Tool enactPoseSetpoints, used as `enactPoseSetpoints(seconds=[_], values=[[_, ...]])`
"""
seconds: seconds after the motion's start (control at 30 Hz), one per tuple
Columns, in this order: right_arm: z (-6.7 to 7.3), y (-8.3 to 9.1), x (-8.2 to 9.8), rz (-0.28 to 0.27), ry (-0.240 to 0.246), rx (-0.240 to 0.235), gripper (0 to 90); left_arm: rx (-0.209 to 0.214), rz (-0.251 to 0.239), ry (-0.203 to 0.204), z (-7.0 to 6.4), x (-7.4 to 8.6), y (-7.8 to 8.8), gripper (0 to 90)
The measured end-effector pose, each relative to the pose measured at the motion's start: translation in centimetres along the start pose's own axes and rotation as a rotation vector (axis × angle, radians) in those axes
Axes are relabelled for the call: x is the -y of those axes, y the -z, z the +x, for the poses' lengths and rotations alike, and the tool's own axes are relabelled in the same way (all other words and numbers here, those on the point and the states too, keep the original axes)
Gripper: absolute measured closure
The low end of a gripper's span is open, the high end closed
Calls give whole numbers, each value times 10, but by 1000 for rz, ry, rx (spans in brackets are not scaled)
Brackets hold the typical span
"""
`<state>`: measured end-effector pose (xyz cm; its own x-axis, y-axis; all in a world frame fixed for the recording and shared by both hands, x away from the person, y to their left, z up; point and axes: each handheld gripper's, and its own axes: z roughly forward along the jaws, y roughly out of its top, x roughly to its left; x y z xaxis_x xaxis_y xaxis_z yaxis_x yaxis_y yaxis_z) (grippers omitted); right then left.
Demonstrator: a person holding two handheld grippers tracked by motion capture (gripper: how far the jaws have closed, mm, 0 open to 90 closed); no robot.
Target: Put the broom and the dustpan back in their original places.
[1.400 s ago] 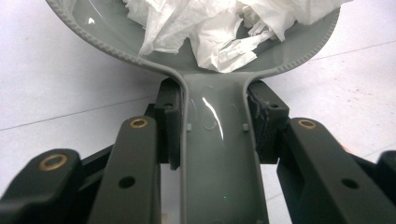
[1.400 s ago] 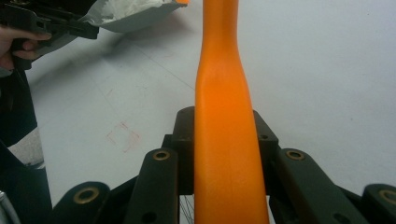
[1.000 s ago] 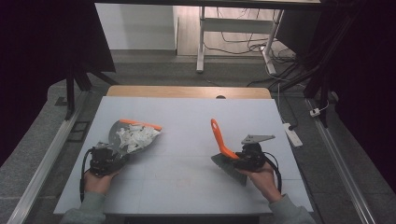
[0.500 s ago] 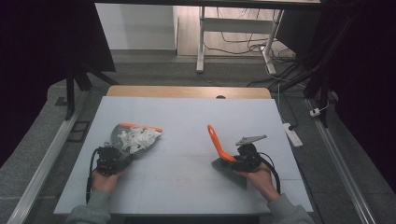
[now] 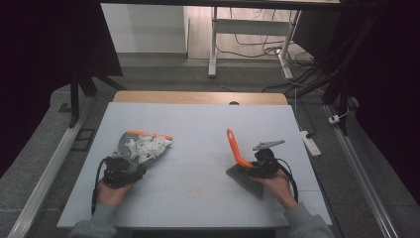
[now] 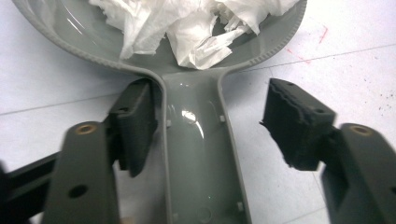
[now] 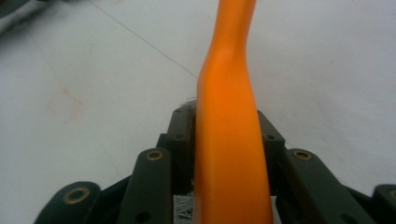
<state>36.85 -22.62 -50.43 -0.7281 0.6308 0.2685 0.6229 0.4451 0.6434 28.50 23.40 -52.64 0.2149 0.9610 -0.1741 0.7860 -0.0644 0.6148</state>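
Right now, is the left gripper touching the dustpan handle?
Partly. In the left gripper view, one pad lies against the dustpan handle, while the other pad stands clear, with table showing between; the jaws have just been opening.

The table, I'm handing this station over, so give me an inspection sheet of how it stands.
Surface: pale table, faint marks.
Job's things: grey dustpan lying flat, holding crumpled paper; brush, orange handle up, bristles on the table.
Clutter: nothing seen.
Grippers: left tongs have just been opening; one pad touches the dustpan handle, the other is clear. Right tongs have just been opening around the brush handle; grip unclear.
Cables: one trails from each gripper; more on the floor behind.
Surroundings: power strip at the right, desk legs beyond.
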Motion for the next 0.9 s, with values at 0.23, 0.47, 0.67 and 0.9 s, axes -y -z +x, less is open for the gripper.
enactPoseSetpoints(seconds=[0.23, 0.47, 0.67, 0.9], values=[[-4, 0, 0, 6, 10, 53, 557, -13, -27, -30, 4, 3, 12, 229], [-9, -1, 1, 17, -5, 78, 498, 16, -67, -93, 10, 5, 29, 232], [-15, -2, 2, 38, -54, 111, 450, 43, -88, -167, 6, 3, 38, 255], [-14, 0, 2, 49, -92, 167, 416, 82, -95, -218, 0, 2, 39, 254]])
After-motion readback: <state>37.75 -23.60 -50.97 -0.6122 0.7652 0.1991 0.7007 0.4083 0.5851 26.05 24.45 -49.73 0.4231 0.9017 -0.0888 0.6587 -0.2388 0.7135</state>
